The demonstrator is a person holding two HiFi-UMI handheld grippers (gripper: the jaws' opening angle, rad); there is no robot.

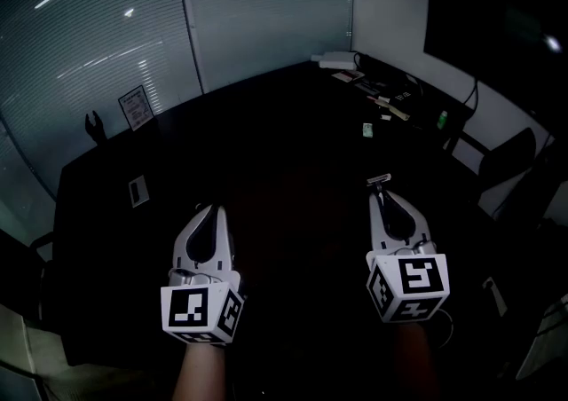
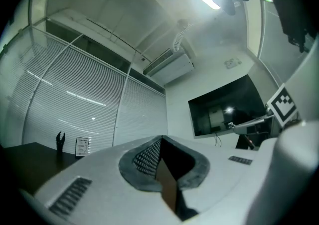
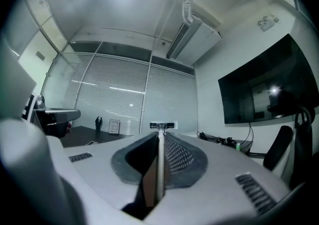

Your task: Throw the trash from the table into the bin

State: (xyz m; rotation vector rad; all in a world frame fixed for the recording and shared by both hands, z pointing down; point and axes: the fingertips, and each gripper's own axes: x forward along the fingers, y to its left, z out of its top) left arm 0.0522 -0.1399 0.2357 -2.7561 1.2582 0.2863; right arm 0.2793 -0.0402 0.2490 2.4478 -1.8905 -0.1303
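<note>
The right tongs [image 1: 380, 199] are clamped on a slim white disposable razor [image 1: 379, 179], its head poking past the tips, probably for carrying to the bin. The left tongs [image 1: 211, 209] are closed and empty. Small scraps [image 1: 367, 129] lie at one o'clock on the dark bench [image 1: 266, 124].

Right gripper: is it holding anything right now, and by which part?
Yes. The right gripper is shut on a razor, gripped along its ribbed handle; the head pokes out past the jaw tips.
</note>
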